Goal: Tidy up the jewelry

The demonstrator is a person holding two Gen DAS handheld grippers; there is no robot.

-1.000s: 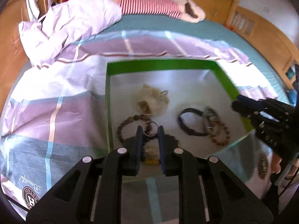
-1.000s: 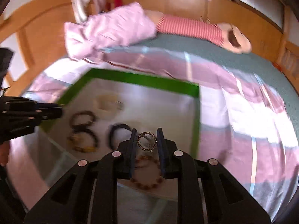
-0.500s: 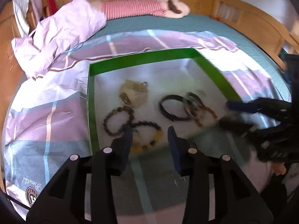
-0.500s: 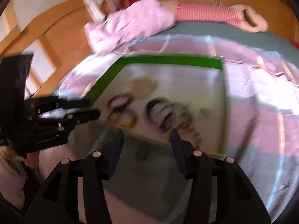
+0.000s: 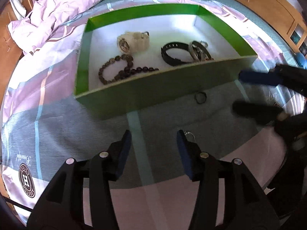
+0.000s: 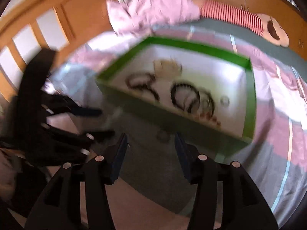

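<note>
Both grippers have backed out of the green cardboard box (image 5: 172, 88), my left gripper (image 5: 153, 145) and right gripper (image 6: 150, 147) now empty, fingers spread.
Beaded bracelets (image 5: 115, 69) lie inside, upper centre; a small dark ring (image 5: 200, 97) sits on the bed just outside.

the bedsheet (image 5: 48, 134) bears a round badge (image 5: 27, 180) with a large "h"; its script is illegible.

The box (image 5: 134, 94) sits on the bedspread (image 5: 57, 126), with a watch (image 5: 132, 41) at its back, a bead bracelet (image 5: 117, 70) in front of that, and a strap (image 5: 172, 53) to the right. A ring (image 5: 200, 97) lies just outside the near wall.
</note>
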